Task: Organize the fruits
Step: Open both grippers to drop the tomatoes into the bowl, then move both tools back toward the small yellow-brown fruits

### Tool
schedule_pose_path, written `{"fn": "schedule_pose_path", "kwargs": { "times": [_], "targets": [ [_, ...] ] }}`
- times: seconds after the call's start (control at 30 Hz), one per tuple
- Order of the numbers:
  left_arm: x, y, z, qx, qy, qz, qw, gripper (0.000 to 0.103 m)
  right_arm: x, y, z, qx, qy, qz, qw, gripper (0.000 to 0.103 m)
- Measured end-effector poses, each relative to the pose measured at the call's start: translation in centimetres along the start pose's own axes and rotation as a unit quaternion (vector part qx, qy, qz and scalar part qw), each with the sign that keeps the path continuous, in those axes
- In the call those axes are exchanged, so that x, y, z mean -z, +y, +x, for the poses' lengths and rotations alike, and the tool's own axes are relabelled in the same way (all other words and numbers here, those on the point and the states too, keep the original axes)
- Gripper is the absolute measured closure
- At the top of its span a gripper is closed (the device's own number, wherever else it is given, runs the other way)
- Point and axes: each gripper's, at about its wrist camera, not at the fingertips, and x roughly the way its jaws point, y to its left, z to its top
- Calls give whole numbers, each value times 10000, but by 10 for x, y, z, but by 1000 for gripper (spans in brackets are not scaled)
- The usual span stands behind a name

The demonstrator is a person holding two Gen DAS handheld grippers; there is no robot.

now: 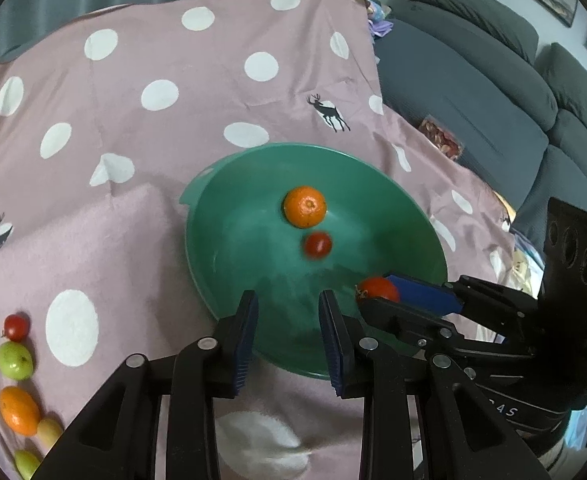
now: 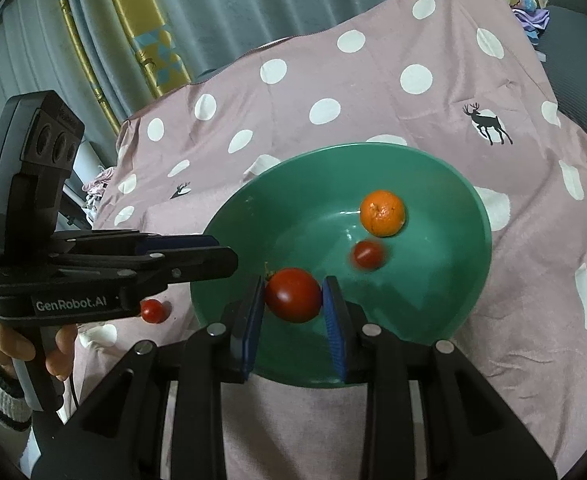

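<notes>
Red tomato (image 2: 293,295) between right gripper (image 2: 293,300) fingers (image 2: 253,312); left-wrist view half hides it.

Both wrist fisheyes look steeply down, close over the round green plastic bowl (image 1: 229,240) (image 2: 305,208), from opposite sides.

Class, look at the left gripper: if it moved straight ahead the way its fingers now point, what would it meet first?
Most likely the inner wall of the green bowl. The left gripper is open and empty, pointing over the near rim into the bowl. The small red tomato and orange lie farther along, though depth is hard to judge.
</notes>
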Motion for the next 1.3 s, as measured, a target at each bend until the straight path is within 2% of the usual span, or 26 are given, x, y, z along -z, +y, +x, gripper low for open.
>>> {"fn": "schedule_pose_path", "kwargs": {
  "times": [0.17, 0.23, 0.3, 0.43, 0.6, 0.87, 1.07, 1.3],
  "targets": [
    [6, 3, -12, -9, -76, -131, 9999, 70, 3, 1, -5, -13, -30, 109, 9999, 68],
    [11, 6, -17, -90, -100, -185, 9997, 51, 4, 1, -8, 9, -34, 163, 9999, 62],
    [17, 10, -24, -134, -144, -281, 9994, 48, 6, 2, -11, 29, -35, 203, 9998, 61],
    [30, 25, -42, -263, -217, -509, 9981, 48, 9, 7, -18, 34, -49, 225, 9997, 61],
    [58, 57, -71, -672, -302, -912, 9931, 48, 13, 17, -24, -19, -41, 195, 9998, 59],
    [122, 119, -116, -1192, -385, -1875, 9742, 48, 21, 51, -22, -257, 116, -114, 9995, 56],
    [149, 130, -129, -1188, -440, -2205, 9671, 48, 26, 86, -10, -519, 346, -489, 9969, 56],
    [164, 132, -133, -960, -512, -2252, 9682, 48, 37, 128, 15, -964, 831, -874, 9880, 56]
  ]
}}
